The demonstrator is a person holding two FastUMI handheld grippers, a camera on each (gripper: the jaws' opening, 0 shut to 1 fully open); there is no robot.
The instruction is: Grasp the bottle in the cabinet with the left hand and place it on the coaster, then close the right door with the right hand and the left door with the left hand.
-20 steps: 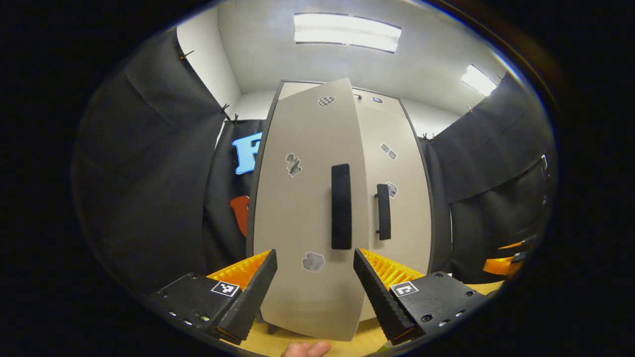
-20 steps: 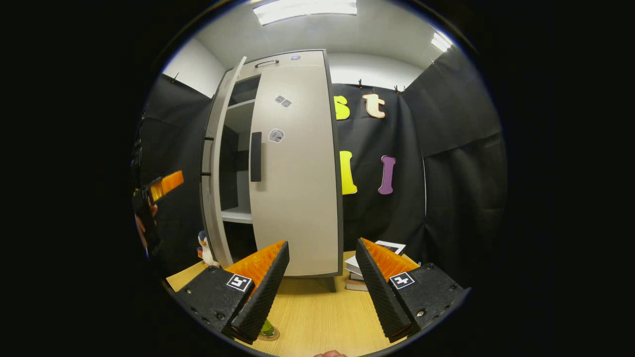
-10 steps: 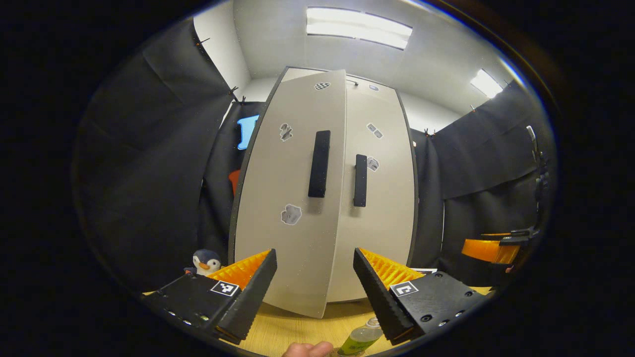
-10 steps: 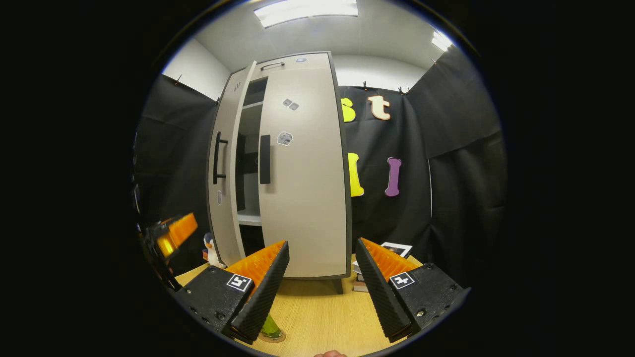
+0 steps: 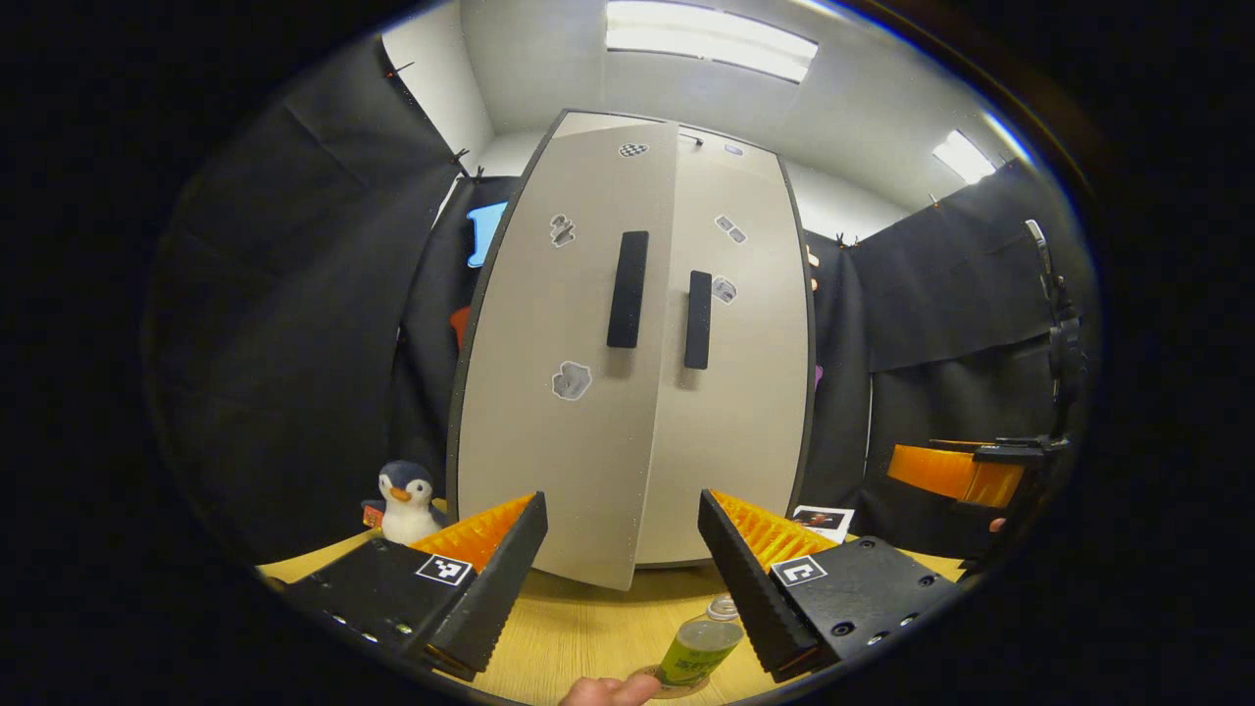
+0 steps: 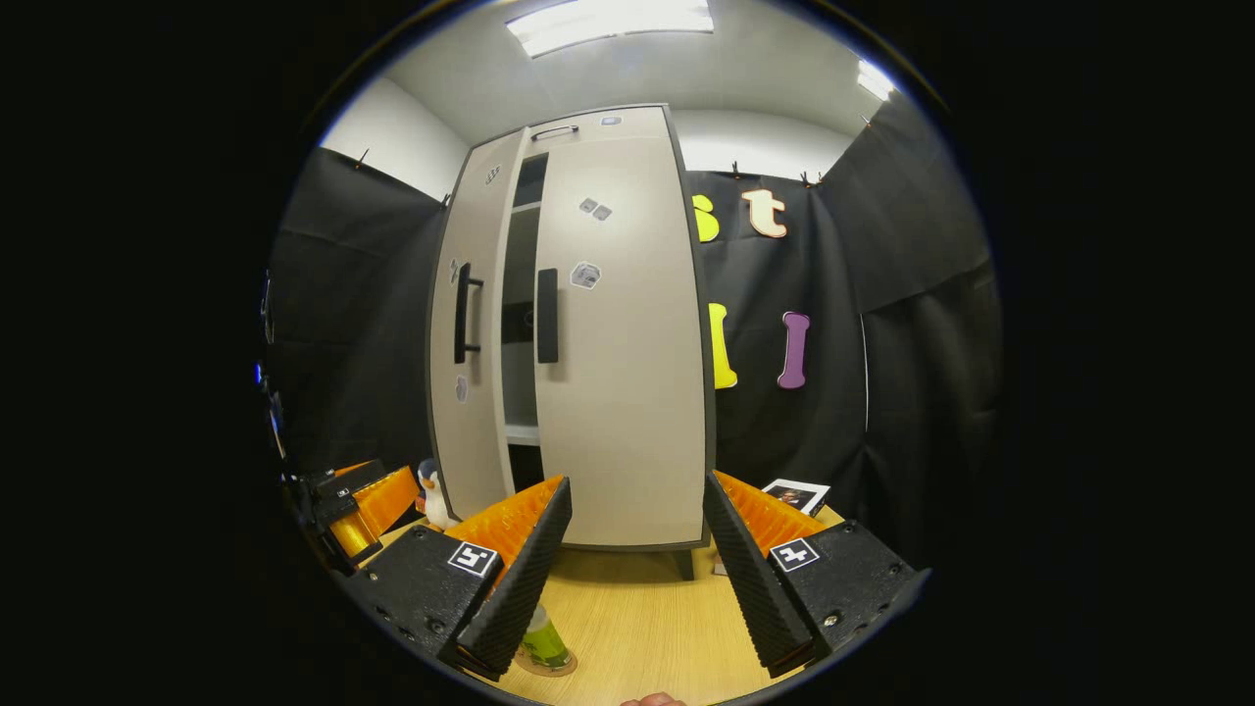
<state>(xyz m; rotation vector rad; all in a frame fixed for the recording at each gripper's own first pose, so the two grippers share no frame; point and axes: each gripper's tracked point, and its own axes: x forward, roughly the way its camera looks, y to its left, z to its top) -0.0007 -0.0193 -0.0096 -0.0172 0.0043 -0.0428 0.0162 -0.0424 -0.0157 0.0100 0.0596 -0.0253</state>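
The grey cabinet's right door (image 6: 618,343) lies flush and closed. Its left door (image 6: 473,324) stands ajar, with a narrow gap showing shelves inside. In the left gripper view the left door (image 5: 559,373) juts a little in front of the right door (image 5: 735,373). A clear bottle of green liquid (image 5: 701,647) stands upright on a round coaster (image 6: 554,669) on the wooden table (image 6: 637,628). My left gripper (image 5: 620,579) is open and empty, back from the doors and apart from them. My right gripper (image 6: 632,579) is open and empty too.
A toy penguin (image 5: 407,500) sits at the cabinet's left foot. A photo on stacked books (image 6: 796,495) lies to the cabinet's right. The left gripper (image 6: 363,500) shows low at the left of the right gripper view, the right gripper (image 5: 956,471) at the right of the left gripper view.
The left door has swung most of the way shut. My left gripper has drawn back and lower, bringing the bottle and penguin into its view. The right gripper barely moved.
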